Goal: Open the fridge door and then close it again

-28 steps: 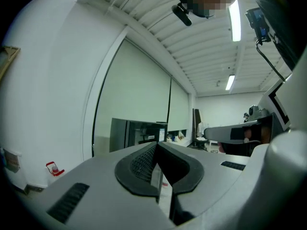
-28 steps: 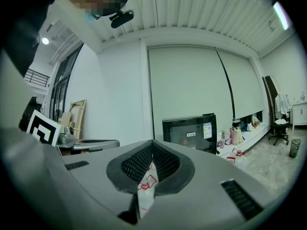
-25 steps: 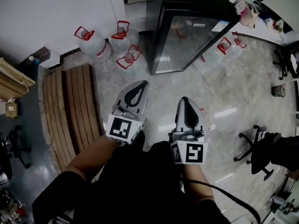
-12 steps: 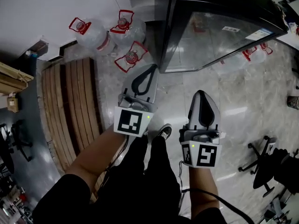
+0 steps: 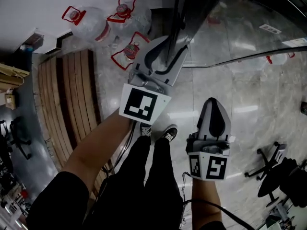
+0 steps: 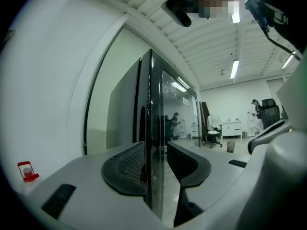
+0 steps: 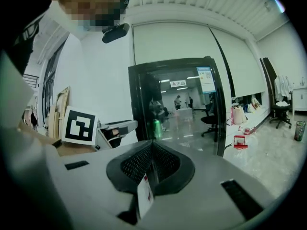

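The left claw [image 6: 156, 152] has just been opened wide, and the thin edge of the fridge door [image 6: 153, 104] is seen between its two sides, in the middle of the frame. The right claw [image 7: 152, 147] is shut, with nothing held. The fridge [image 5: 230, 28] is seen at the upper right of the head view.

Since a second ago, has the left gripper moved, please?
Yes, forward to the fridge: the left gripper now has the door edge between its just-opened jaws.
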A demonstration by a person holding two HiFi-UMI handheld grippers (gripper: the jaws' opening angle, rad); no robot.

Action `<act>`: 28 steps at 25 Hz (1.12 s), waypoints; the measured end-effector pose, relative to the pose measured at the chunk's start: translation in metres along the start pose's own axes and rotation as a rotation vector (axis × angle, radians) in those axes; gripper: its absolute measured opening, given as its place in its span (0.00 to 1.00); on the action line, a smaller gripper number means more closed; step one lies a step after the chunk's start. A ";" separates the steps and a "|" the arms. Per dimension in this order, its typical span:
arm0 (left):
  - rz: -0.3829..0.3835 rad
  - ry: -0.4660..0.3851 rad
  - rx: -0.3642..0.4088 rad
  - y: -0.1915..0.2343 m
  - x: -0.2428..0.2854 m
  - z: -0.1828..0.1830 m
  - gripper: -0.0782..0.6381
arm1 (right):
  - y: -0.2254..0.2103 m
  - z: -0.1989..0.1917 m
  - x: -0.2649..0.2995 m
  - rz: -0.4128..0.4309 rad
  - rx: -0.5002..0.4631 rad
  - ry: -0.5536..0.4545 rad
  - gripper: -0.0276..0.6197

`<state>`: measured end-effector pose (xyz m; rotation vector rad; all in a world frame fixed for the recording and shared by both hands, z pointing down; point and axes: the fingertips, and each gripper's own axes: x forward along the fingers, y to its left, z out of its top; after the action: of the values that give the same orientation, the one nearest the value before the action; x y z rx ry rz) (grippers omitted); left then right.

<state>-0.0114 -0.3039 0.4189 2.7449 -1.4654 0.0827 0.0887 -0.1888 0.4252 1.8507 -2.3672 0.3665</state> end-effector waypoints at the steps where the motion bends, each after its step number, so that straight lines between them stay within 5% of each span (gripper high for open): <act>1: 0.010 -0.010 0.000 0.002 0.004 0.000 0.30 | -0.002 -0.003 0.002 -0.001 0.003 0.005 0.07; 21: 0.091 -0.043 0.000 0.003 0.018 0.003 0.26 | -0.027 -0.009 -0.005 -0.066 0.044 -0.002 0.07; 25: 0.041 -0.021 0.077 -0.028 -0.008 -0.002 0.24 | -0.028 -0.006 -0.012 -0.074 0.035 -0.013 0.07; 28: 0.027 0.019 0.048 -0.063 -0.034 -0.010 0.22 | -0.032 -0.004 -0.022 -0.093 0.028 -0.020 0.07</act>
<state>0.0216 -0.2396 0.4267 2.7533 -1.5160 0.1460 0.1247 -0.1746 0.4282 1.9770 -2.2899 0.3753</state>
